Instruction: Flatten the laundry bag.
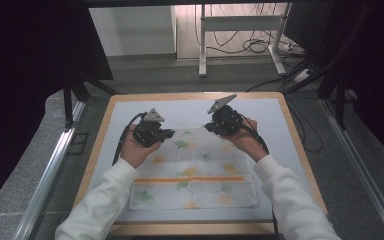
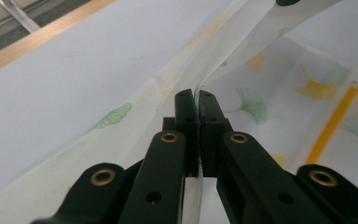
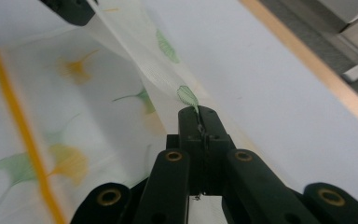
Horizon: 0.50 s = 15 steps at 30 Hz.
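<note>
The cloth is a thin, light, floppy sheet printed with green and yellow leaves and crossed by an orange stripe. It will sag and fold wherever it is not held, and it looks smooth enough to slip from a loose pinch. The far corners are the sensible places to hold it, as they keep its far edge taut between the two hands.

It lies in the middle of the pale surface, its near part flat and its far edge raised. The left hand-held gripper is clamped on the far left corner, its jaws pressed together with the hem between them. The right hand-held gripper pinches the far right corner just as tightly. The lifted edge runs between them.
</note>
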Motion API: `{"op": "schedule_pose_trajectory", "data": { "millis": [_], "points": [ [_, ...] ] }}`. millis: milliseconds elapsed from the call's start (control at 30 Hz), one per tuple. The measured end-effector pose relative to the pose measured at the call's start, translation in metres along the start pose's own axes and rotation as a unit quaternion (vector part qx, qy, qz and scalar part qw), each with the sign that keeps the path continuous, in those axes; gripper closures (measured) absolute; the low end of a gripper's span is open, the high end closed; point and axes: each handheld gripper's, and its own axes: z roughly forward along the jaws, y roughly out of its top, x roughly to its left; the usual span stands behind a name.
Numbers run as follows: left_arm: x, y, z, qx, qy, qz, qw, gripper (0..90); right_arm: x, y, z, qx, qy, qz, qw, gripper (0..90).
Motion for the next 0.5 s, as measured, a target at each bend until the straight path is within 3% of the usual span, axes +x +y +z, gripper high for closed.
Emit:
{"op": "schedule_pose_trajectory", "data": {
  "millis": [100, 200, 267, 300, 333, 400, 433, 500],
  "points": [
    [0.013, 0.007, 0.009, -0.008, 0.01, -0.02, 0.9997, 89.6, -0.013, 0.006, 0.009, -0.016, -0.022, 0.012, 0.9996, 88.5],
    [0.025, 0.014, 0.021, -0.008, 0.043, -0.034, 0.9984, 85.6, -0.029, 0.01, 0.024, -0.025, -0.044, 0.037, 0.998, 86.4],
    [0.033, 0.017, 0.028, -0.01, 0.064, -0.042, 0.997, 75.5, -0.036, 0.013, 0.033, -0.025, -0.064, 0.04, 0.9969, 78.4],
    [0.036, 0.017, 0.029, -0.014, 0.071, -0.045, 0.9963, 68.2, -0.039, 0.013, 0.037, -0.028, -0.079, 0.041, 0.9956, 68.9],
    [0.039, 0.018, 0.029, -0.024, 0.076, -0.051, 0.9955, 59.3, -0.04, 0.014, 0.04, -0.026, -0.095, 0.047, 0.994, 59.5],
    [0.041, 0.017, 0.024, -0.048, 0.1, -0.058, 0.9921, 39.2, -0.043, 0.013, 0.041, -0.025, -0.111, 0.071, 0.991, 51.7],
    [0.041, 0.017, 0.019, -0.058, 0.108, -0.056, 0.9908, 33.3, -0.043, 0.013, 0.039, -0.033, -0.11, 0.073, 0.9907, 47.1],
    [0.042, 0.015, 0.011, -0.07, 0.108, -0.054, 0.9902, 29.9, -0.04, 0.013, 0.035, -0.04, -0.128, 0.066, 0.9888, 39.3]
  ]
}}
